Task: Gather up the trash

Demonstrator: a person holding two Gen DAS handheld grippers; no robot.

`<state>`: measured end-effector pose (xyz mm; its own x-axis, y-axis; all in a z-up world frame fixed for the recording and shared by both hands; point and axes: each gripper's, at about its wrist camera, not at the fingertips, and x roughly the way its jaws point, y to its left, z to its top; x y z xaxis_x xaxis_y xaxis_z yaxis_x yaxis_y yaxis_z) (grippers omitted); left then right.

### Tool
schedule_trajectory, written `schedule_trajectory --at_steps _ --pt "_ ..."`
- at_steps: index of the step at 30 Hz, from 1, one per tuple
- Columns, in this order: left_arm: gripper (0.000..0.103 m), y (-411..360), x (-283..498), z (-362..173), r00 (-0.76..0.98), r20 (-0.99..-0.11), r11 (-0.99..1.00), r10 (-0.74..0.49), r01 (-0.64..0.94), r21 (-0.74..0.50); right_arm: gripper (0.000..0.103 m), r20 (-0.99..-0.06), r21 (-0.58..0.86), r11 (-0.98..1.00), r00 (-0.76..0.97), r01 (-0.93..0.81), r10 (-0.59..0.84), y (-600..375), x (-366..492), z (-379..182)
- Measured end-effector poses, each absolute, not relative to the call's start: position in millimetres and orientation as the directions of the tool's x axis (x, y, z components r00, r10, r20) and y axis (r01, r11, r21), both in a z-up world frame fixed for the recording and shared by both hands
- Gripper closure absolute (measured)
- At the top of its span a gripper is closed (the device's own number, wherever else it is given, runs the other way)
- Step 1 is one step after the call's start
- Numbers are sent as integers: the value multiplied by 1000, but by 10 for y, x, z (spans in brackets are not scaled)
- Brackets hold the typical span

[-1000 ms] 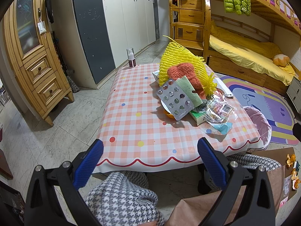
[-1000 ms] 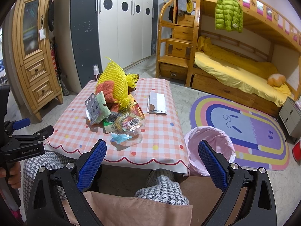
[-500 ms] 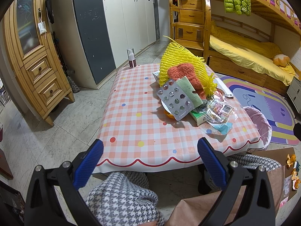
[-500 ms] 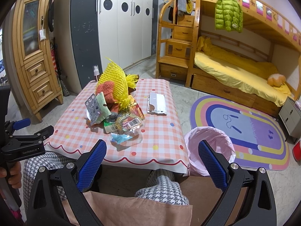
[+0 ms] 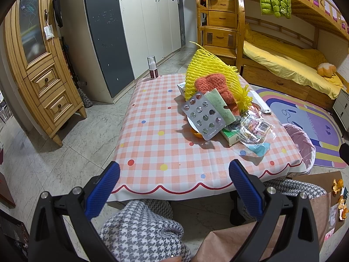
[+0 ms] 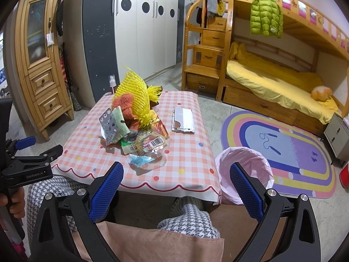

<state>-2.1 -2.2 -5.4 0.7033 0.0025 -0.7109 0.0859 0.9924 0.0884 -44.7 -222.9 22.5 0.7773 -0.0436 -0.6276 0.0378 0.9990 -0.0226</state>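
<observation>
A heap of trash sits on the checked tablecloth (image 5: 152,144): yellow foam netting (image 5: 207,74) (image 6: 135,96), an orange knitted piece (image 5: 216,85), a silver blister pack (image 5: 202,115) (image 6: 109,124), a clear printed wrapper (image 5: 253,126) (image 6: 150,142) and a blue scrap (image 5: 259,148). A folded silver packet (image 6: 183,120) lies apart on the table's right. A bin with a pink liner (image 6: 244,172) (image 5: 301,142) stands at the table's near right corner. My left gripper (image 5: 174,185) and right gripper (image 6: 176,187) both hang open over the person's lap, short of the table, holding nothing.
A small spray bottle (image 5: 152,67) stands at the table's far corner. A wooden cabinet (image 5: 41,65) is on the left, wardrobes behind, a bunk bed (image 6: 272,83) and a striped rug (image 6: 281,150) on the right. The person's checked trousers (image 5: 141,233) fill the foreground.
</observation>
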Motion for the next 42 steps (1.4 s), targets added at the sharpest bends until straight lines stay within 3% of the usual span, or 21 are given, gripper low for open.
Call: schedule_trajectory --at_steps 24,30,38,42 --pt "6 -172 761 -551 675 -735 980 -61 179 83 6 -587 45 997 809 58 -21 -2285 525 -139" --pt "7 -364 899 -686 690 -717 966 -103 242 95 6 -563 -21 993 819 114 -106 -2246 844 -186" --pt "40 -547 1044 -864 676 -723 952 -142 294 88 7 -610 12 992 787 124 -92 -2296 983 -362" --pt "49 -595 1094 -905 682 -719 952 -131 289 100 8 -601 49 992 797 117 -64 -2350 964 -364"
